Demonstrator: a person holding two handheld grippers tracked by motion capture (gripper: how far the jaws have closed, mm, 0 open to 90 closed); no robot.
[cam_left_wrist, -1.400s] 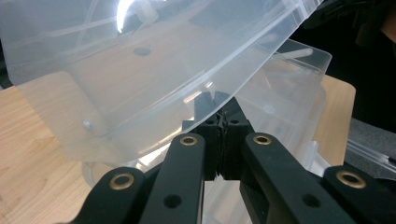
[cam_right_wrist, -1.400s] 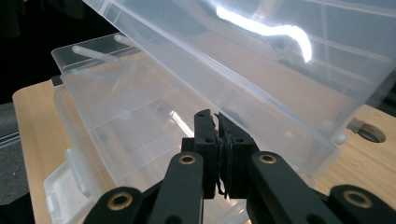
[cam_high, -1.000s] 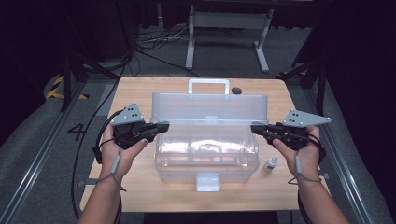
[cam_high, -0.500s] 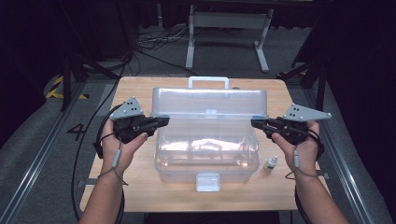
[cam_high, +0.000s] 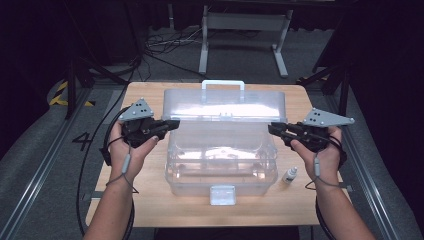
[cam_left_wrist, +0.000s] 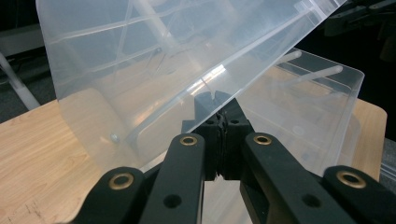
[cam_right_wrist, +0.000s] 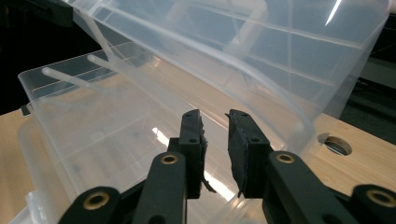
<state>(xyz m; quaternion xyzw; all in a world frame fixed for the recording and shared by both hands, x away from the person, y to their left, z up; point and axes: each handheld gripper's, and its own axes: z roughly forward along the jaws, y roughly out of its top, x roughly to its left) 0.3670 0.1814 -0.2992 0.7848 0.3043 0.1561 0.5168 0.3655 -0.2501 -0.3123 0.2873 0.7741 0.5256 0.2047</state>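
Observation:
A clear plastic storage box (cam_high: 220, 160) stands in the middle of the wooden table (cam_high: 150, 200), and its hinged lid (cam_high: 225, 106) is raised at the back. My left gripper (cam_high: 175, 123) is at the lid's left end, shut on the lid's edge (cam_left_wrist: 140, 60), which crosses its tips (cam_left_wrist: 217, 99). My right gripper (cam_high: 272, 129) is at the lid's right end. Its jaws have just been opening and now stand apart (cam_right_wrist: 215, 119), with the pads pressing on nothing. The lid (cam_right_wrist: 280, 51) rises just beyond them over the box (cam_right_wrist: 93, 121).
A small white bottle (cam_high: 289, 175) stands on the table right of the box. The box's latch (cam_high: 222, 194) faces the near edge and the lid's handle (cam_high: 223, 85) faces away. A round hole (cam_right_wrist: 336, 145) is in the tabletop. Cables and a metal stand lie on the floor beyond.
The lid has swung up a little further with both hands. The right gripper's jaws have parted from the lid's edge, while the left stays closed.

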